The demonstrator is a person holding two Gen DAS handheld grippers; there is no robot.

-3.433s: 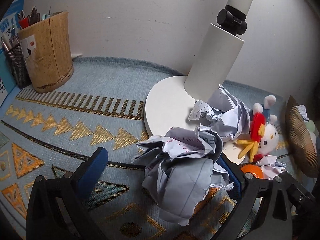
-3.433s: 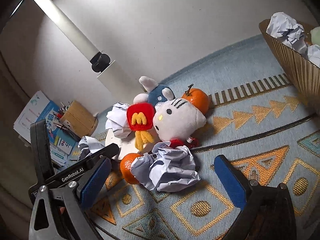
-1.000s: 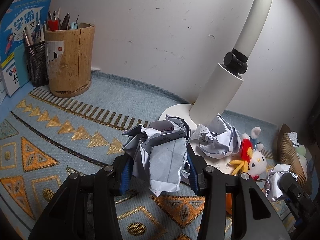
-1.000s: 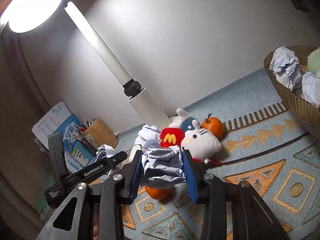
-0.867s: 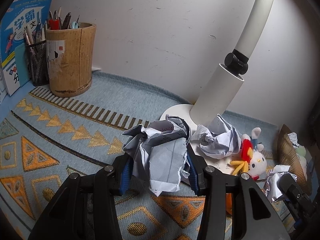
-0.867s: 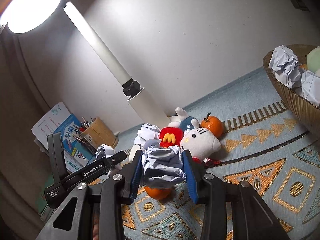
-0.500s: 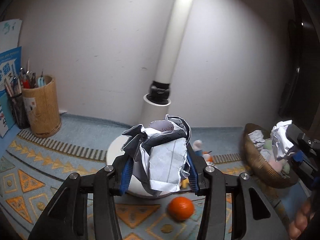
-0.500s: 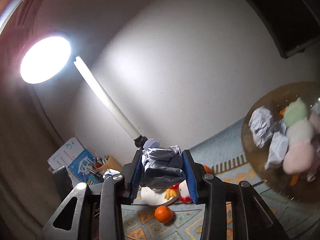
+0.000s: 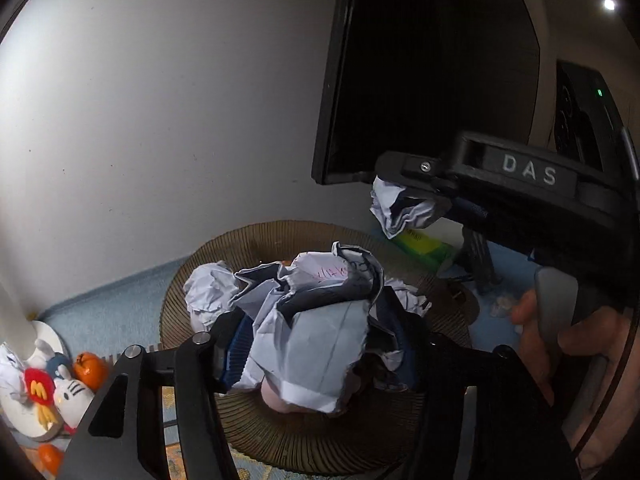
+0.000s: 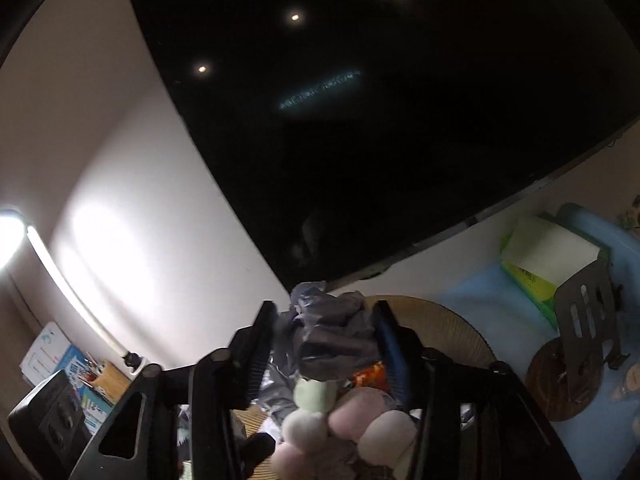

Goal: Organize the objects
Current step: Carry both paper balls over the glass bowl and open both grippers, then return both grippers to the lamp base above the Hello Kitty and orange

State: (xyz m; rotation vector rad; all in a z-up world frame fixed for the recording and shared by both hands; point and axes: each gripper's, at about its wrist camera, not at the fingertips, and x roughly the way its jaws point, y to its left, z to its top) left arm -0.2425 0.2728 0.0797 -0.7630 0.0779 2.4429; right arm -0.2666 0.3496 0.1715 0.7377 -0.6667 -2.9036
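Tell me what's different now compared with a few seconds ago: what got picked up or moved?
Both tongs, open over the rug before, closed on crumpled paper and carried it up and across to the woven basket. The left tongs hold their paper ball above it; the right tongs hold the other paper ball there too. Neither has let go. The Hello Kitty plush and oranges stayed by the lamp base.

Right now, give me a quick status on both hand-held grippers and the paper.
Left hand-held gripper shut on crumpled paper, over the woven basket. Right hand-held gripper shut on second paper wad, above the same basket. Basket already holds paper and plush; nothing blocking.
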